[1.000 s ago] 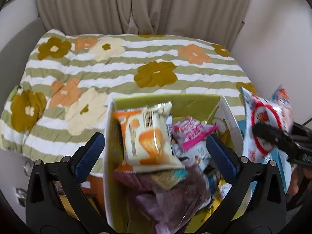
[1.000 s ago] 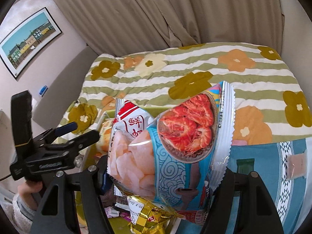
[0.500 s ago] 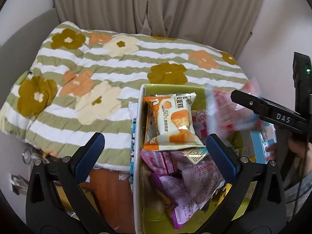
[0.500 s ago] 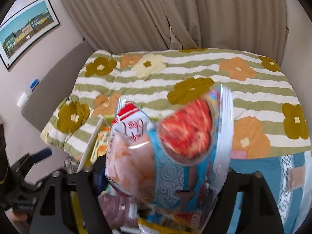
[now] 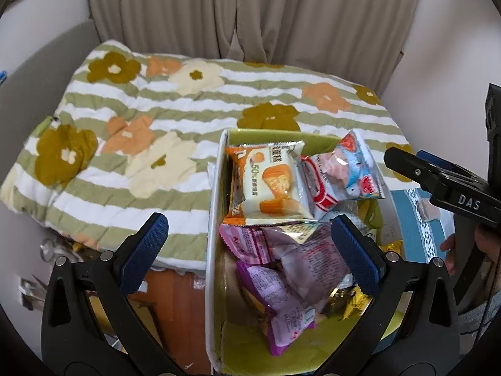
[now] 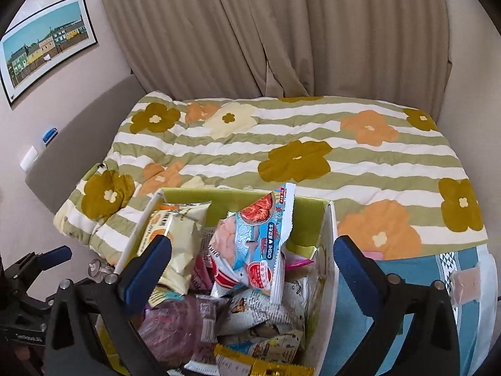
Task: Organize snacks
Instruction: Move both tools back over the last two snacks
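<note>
Snacks fill the white cardboard box with the lime-green lining (image 6: 327, 250), and our blue-and-red shrimp-cracker bag (image 6: 260, 247) lies on the heap, free of us. It sits ahead of and below our right gripper (image 6: 250, 260), long axis running away from us, tipped leftward. The right jaws are opening, nothing touching the pads. Our left gripper (image 5: 247, 247) hangs spread and empty over the box's near-left side, farther from the bag.
</note>
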Demonstrator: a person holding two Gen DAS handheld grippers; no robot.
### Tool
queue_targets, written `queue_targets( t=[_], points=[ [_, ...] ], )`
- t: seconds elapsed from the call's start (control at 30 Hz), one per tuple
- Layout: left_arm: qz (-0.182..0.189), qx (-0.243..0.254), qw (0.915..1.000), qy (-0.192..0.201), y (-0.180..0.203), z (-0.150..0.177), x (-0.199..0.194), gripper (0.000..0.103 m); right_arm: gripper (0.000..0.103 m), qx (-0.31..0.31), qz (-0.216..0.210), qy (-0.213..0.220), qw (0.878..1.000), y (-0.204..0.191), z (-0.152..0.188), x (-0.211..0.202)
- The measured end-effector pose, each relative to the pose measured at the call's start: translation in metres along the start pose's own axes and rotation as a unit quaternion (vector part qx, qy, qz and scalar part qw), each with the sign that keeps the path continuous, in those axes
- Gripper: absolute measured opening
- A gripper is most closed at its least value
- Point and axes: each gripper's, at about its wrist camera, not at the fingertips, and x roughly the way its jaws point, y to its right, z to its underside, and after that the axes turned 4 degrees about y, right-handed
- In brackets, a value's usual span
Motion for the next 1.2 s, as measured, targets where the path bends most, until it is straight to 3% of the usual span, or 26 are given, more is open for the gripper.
queue_targets(
  t=[0.27, 0.57, 0.87, 1.2],
  points=[
    [-0.015, -0.005, 0.9993, 0.034, 0.048, 0.008, -0.039, 0.103, 0.103, -0.01, -0.01, 0.03, 0.999, 0.017, 0.002, -0.054],
    [0.003, 0.014, 0.9989, 0.045, 0.145, 0.028, -0.055, 0.103, 0.103, -0.001, 0.007, 0.044, 0.999, 0.085, 0.026, -0.118],
    [0.024, 0.035, 0.9985, 0.035, 0.245, 0.058, -0.047, 0.103, 0.103, 0.036, 0.037, 0.051, 0.997, 0.176, 0.061, -0.173],
    [0.022, 0.013, 0.9996, 0.008, 0.314, 0.083, 0.0, 0.103, 0.103, 0.038, 0.067, 0.03, 0.997, 0.26, 0.087, -0.185]
  ],
)
